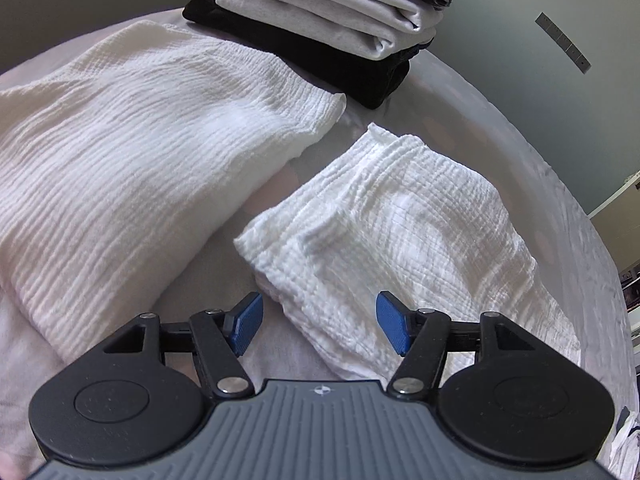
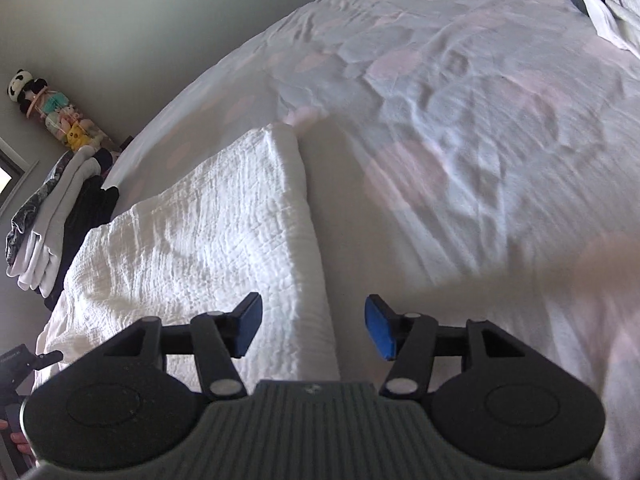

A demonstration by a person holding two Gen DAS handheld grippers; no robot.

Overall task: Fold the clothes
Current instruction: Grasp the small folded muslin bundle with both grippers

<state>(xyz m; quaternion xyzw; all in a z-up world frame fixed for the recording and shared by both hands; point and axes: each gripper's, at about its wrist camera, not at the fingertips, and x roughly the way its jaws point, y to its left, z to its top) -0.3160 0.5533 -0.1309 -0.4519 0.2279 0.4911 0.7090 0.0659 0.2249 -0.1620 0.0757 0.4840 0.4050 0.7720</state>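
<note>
In the left wrist view, the left gripper (image 1: pixel 319 326) is seen with its jaws apart and nothing pressed between the blue pads (image 1: pixel 248 322). It hangs over the near edge of a small folded white crinkled cloth (image 1: pixel 400 240), which lies on the bed (image 1: pixel 500 120), right of centre. To the left of that cloth a larger white crinkled garment (image 1: pixel 140 152) is spread flat, its far corner reaching almost to a stack of folded clothes (image 1: pixel 320 28) at the far edge of the bed. The stack is made up of a black piece at the bottom, pale grey and white pieces above it, and a dark flowered piece on top. A grey wall is seen behind the bed.

In the right wrist view, the right gripper (image 2: pixel 313 328) is likewise shown open, with no cloth held between its pads (image 2: pixel 378 330). Below and to its left lies the large white crinkled garment (image 2: pixel 192 248), its right edge passing between the fingers. The creased bed sheet (image 2: pixel 440 120), pale with faint pink patches, fills the right and far part of the view. The stack of folded clothes (image 2: pixel 52 232) is seen at the left edge, with soft toys (image 2: pixel 52 112) against the wall beyond it. A loose pale garment (image 2: pixel 612 12) lies at the far right corner of the bed. Part of the picture at the right is blurred.
</note>
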